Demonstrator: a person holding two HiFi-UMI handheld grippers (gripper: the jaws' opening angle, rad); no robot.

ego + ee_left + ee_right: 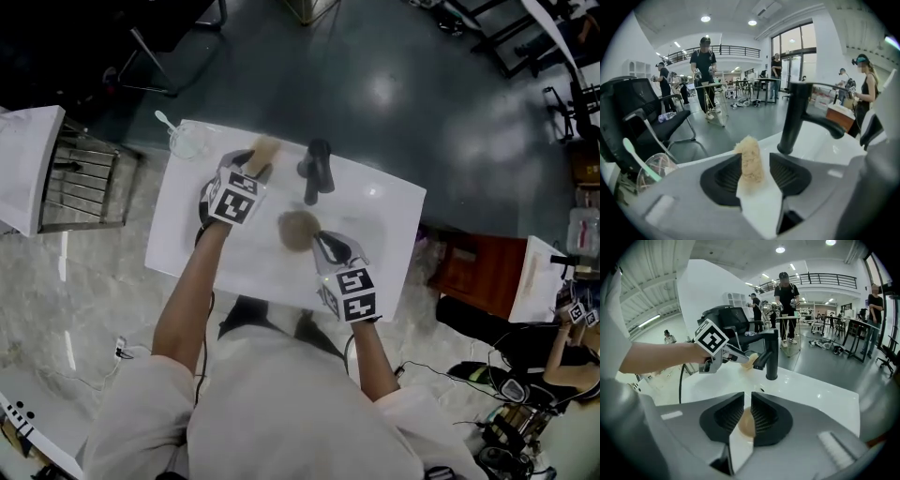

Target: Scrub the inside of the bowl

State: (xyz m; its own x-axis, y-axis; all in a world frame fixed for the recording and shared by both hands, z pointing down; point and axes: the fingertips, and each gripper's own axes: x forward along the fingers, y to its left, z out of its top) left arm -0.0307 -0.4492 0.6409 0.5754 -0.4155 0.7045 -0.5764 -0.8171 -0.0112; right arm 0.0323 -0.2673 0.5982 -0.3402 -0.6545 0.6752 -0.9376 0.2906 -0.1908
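While both grippers hang low over the white counter [187, 234], nothing is being scrubbed yet. At the far left corner stands a clear cup [187, 141] with a spoon in it. Next to it, the left gripper [255, 164] has its jaws spread wide, with a tan, fibrous scrubber [751, 159] standing upright between them. The pads are not squeezing it. A black faucet [317, 169] rises at the counter's middle. Just below it sits the small brown bowl [298, 231], at the tips of the right gripper [328, 246], whose jaws stand only slightly apart with the bowl's edge in the slot. They seem to rest loose rather than clamped. The bowl looks light and thin-walled, probably stiff and likely slick when wet, so pinching its rim should steady it. The scrubber looks soft and springy. The bowl is a blur from above and only a tan sliver shows between the jaws, so its inside and material cannot be made out.
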